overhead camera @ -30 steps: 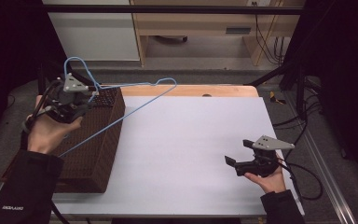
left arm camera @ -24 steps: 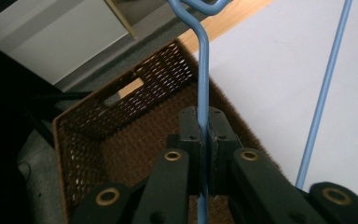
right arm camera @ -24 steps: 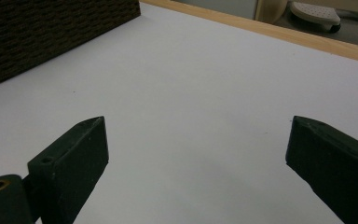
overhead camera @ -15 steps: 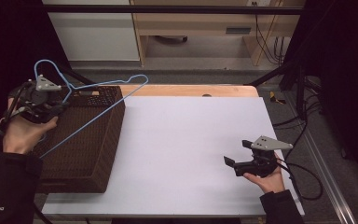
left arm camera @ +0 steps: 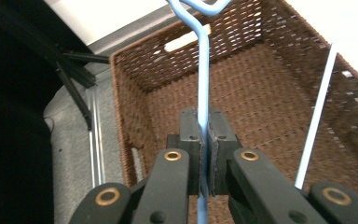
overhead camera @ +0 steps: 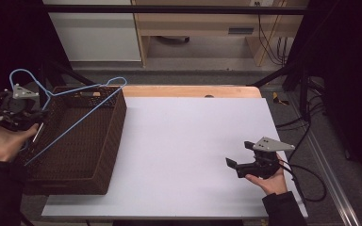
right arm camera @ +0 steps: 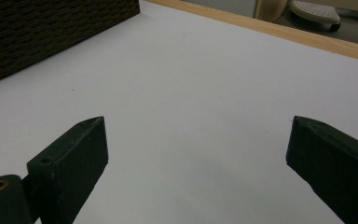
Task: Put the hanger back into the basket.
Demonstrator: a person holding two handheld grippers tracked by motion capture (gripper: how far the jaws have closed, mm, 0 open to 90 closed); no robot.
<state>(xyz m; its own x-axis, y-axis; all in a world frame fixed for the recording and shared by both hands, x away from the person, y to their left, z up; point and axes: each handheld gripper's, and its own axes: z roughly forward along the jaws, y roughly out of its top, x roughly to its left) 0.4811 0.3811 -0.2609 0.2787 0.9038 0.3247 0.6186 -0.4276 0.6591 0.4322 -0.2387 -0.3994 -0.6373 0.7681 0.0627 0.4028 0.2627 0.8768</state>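
Hanger (left arm camera: 204, 65) clamped in left tool (left arm camera: 204, 154), above basket (left arm camera: 270, 93).

The left gripper (overhead camera: 22, 113) sits at the far left of the high view, held in the person's left hand (overhead camera: 2, 141), whose dark-sleeved forearm comes up from the lower left corner. Its fingers (left arm camera: 189, 140) are pressed together, with only a thin gap between the pads in the left gripper view. The right gripper (overhead camera: 238, 157) rests low at the right, cradled from beneath by the right hand (overhead camera: 268, 181). Its fingers (right arm camera: 74, 156) stand wide apart, pointing left across the table (overhead camera: 193, 141).
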